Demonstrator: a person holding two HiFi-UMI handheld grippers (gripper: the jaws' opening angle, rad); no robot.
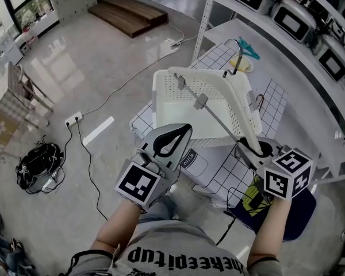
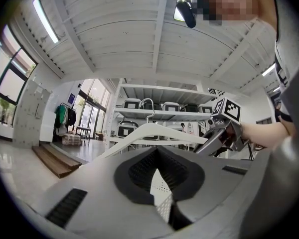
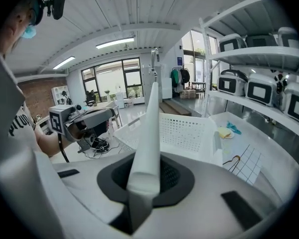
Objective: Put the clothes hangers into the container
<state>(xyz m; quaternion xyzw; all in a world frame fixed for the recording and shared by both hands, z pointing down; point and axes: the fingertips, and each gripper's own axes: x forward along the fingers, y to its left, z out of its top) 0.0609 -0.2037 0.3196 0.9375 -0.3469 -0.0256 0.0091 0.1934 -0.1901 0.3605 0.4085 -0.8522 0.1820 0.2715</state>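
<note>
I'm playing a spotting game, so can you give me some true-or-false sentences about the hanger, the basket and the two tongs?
1. The right tongs are squeezing a white hanger. True.
2. The white hanger is lying flat inside the basket. False: the right tongs hold it up in the air by one end, over the basket.
3. The basket is white and has lots of little holes. True.
4. The left tongs are holding a hanger too. False: nothing is between them.
</note>
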